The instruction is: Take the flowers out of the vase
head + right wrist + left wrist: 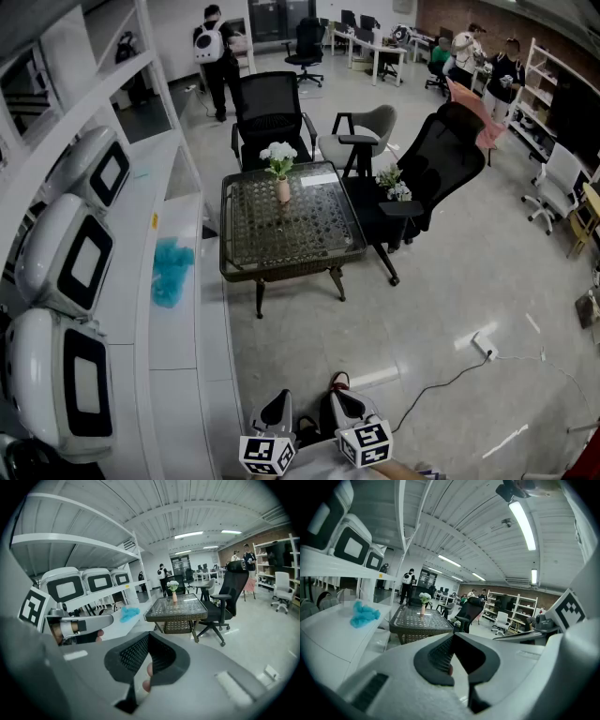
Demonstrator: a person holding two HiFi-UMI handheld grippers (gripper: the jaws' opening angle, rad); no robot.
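- Left gripper [277,405]: bottom edge of the head view, marker cube facing the camera; jaws closed tip to tip, nothing between them.
- Right gripper [345,398]: just beside the left one, also low in the frame; its own view shows the jaws drawn together and empty, with fingertips visible in the gap behind the pads.
- White counter [178,356]: runs along the left side; a crumpled blue cloth [172,272] lies on it.
- White machines [66,253]: a row with dark screens, on the shelf left of the counter.
- Low table [246,267]: dark frame, woven patterned top, mid-floor, well ahead of both grippers.
- Vase [282,190]: small, pinkish, upright near the table's far edge.
- Flowers [278,154]: white bunch standing in the vase, well apart from both pairs of jaws; in each gripper view they sit far beyond the jaw tips.
- Black office chair [441,159]: right of the table; a smaller flower bunch [394,183] rests on its seat.
- Black mesh chair [272,108] and grey armchair [366,127]: behind the table.
- Person with backpack [217,56]: standing at the far end.
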